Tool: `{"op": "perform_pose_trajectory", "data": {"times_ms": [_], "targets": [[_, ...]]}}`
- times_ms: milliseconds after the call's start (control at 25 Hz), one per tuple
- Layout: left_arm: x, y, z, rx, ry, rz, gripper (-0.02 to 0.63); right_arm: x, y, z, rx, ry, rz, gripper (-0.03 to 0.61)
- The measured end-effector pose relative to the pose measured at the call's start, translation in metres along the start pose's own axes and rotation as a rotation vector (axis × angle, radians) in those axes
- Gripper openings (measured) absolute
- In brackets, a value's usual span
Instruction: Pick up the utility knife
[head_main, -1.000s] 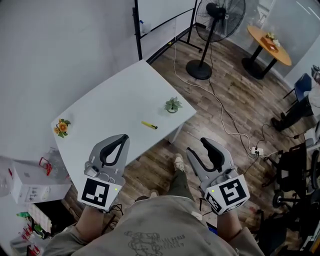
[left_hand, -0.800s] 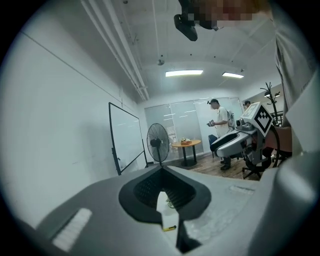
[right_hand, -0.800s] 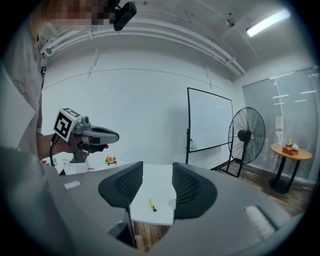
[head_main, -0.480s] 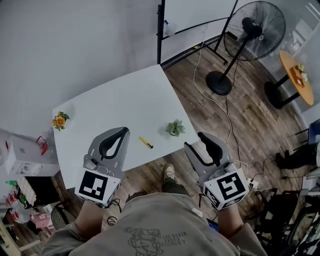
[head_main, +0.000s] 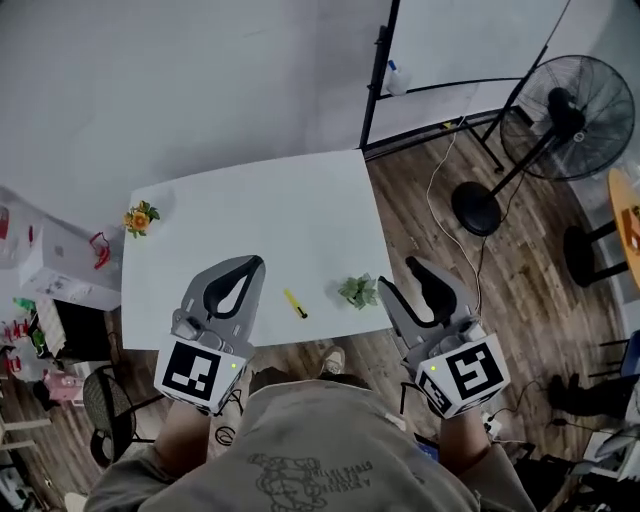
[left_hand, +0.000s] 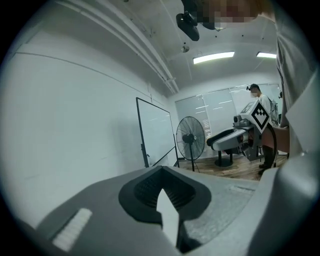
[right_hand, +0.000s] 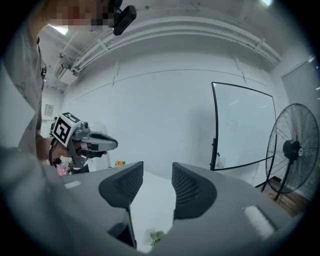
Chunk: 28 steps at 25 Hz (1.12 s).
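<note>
The yellow utility knife (head_main: 294, 304) lies on the white table (head_main: 250, 215) near its front edge. In the head view it sits between my two grippers, and neither touches it. My left gripper (head_main: 256, 263) hovers over the table just left of the knife, shut with nothing in it; its tips (left_hand: 161, 170) meet in the left gripper view. My right gripper (head_main: 398, 277) is held off the table's right front corner, open and empty. A clear gap shows between its jaws (right_hand: 157, 175).
A small green plant (head_main: 358, 290) stands at the table's front right corner, close to my right gripper. An orange flower (head_main: 140, 217) sits at the far left corner. A whiteboard stand (head_main: 378, 70) and a floor fan (head_main: 560, 115) stand to the right on the wood floor, and boxes (head_main: 50, 265) lie at the left.
The head view has swung round, so the table now lies squarely ahead and the knife sits between the grippers. Both grippers keep their jaw states.
</note>
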<state>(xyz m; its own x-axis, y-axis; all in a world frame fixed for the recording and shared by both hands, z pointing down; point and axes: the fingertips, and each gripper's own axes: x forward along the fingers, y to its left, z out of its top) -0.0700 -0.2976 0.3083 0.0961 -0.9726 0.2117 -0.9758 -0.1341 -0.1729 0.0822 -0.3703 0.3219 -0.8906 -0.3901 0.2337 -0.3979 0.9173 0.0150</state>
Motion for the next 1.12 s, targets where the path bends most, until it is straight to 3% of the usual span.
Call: {"op": "perform_pose_trajectory", "data": {"times_ms": [240, 480, 840, 1120], "targets": [[-0.013, 0.024, -0.004, -0.014, 0.021, 0.11, 0.0, 0.027, 0.005, 0.013, -0.02, -0.023, 0.094, 0.206], [-0.038, 0.049, -0.011, -0.038, 0.026, 0.148, 0.0, 0.05, 0.023, 0.024, -0.015, -0.037, 0.122, 0.206], [-0.058, 0.083, -0.025, -0.047, 0.051, 0.139, 0.0, 0.076, 0.052, 0.017, 0.042, 0.005, 0.119, 0.206], [-0.05, 0.09, -0.062, -0.073, 0.1, 0.103, 0.0, 0.106, 0.058, -0.029, 0.095, 0.126, 0.106, 0.198]]}}
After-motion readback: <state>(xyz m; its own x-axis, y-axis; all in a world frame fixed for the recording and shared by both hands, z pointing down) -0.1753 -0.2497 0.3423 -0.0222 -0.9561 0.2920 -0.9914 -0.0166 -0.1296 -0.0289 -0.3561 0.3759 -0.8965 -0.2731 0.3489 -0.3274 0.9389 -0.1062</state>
